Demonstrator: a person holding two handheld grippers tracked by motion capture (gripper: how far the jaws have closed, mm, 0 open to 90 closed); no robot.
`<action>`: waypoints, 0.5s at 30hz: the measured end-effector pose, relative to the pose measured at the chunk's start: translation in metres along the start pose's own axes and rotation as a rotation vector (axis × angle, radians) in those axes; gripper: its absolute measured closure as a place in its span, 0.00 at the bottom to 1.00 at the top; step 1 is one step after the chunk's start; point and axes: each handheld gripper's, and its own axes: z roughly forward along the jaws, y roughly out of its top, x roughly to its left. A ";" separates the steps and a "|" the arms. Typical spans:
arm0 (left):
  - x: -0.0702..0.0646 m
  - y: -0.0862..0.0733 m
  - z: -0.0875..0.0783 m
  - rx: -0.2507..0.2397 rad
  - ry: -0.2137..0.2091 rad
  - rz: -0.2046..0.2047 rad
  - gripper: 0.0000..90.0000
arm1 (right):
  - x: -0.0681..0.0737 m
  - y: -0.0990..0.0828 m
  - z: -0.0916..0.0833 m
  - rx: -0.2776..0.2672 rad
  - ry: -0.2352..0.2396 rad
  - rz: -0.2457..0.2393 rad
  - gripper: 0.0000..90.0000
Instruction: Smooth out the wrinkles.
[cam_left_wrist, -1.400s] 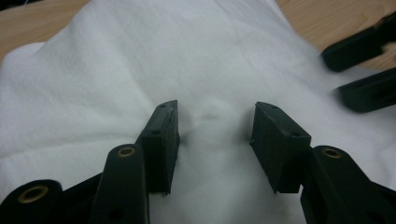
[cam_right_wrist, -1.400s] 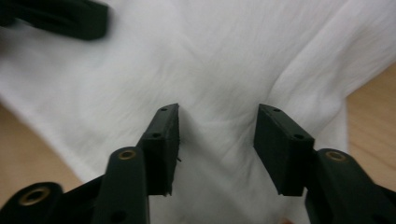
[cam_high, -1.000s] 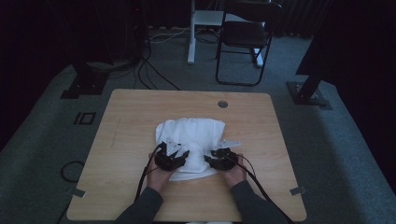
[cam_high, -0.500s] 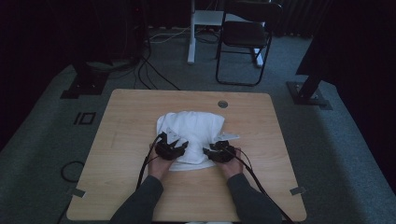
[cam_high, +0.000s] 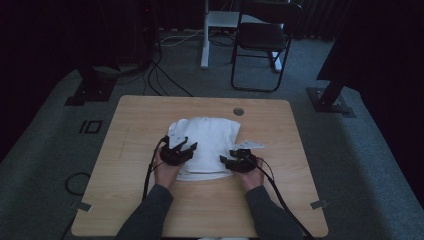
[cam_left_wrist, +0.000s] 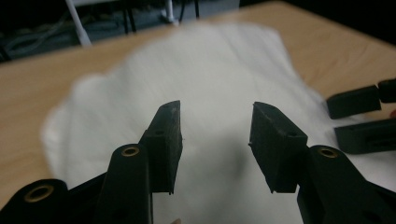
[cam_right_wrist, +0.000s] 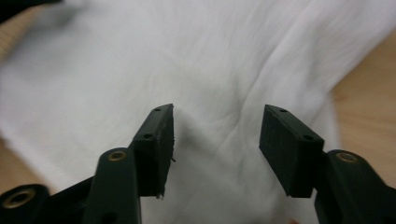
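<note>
We see the left gripper (cam_high: 182, 146) with its 2 jaws spread apart and nothing between them; in the left gripper view the white cloth (cam_left_wrist: 196, 93) lies beneath and ahead of the jaws, clear of the pads, and looks blurred. In the high view this gripper sits over the near left part of the cloth (cam_high: 207, 142), held in the person's left hand (cam_high: 166, 172). Off to its right, near the cloth's near right corner, is the right gripper (cam_high: 235, 157) in the right hand (cam_high: 253, 179). Its 2 jaws have just been opening and stand apart with nothing gripped; in the right gripper view the cloth (cam_right_wrist: 201, 70) spreads under and beyond the open jaws, creased, with bare wood at the far right. In the left gripper view the right gripper's jaws (cam_left_wrist: 362, 119) show at the right edge, over the cloth's border. The folded cloth lies on the wooden table (cam_high: 135, 130), reaching away from both grippers toward a round grommet (cam_high: 238, 111). Beyond the table stands a black chair (cam_high: 262, 40) on grey carpet, well apart from both grippers.
</note>
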 end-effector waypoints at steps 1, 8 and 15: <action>0.002 0.004 -0.007 -0.016 0.001 -0.004 0.59 | 0.001 0.003 -0.010 -0.025 -0.004 -0.003 0.47; 0.023 0.024 -0.079 -0.107 -0.001 0.005 0.55 | -0.003 0.007 -0.064 -0.109 -0.032 -0.041 0.46; 0.036 0.006 -0.115 -0.104 0.004 0.020 0.53 | -0.016 -0.017 -0.096 -0.094 -0.072 -0.033 0.44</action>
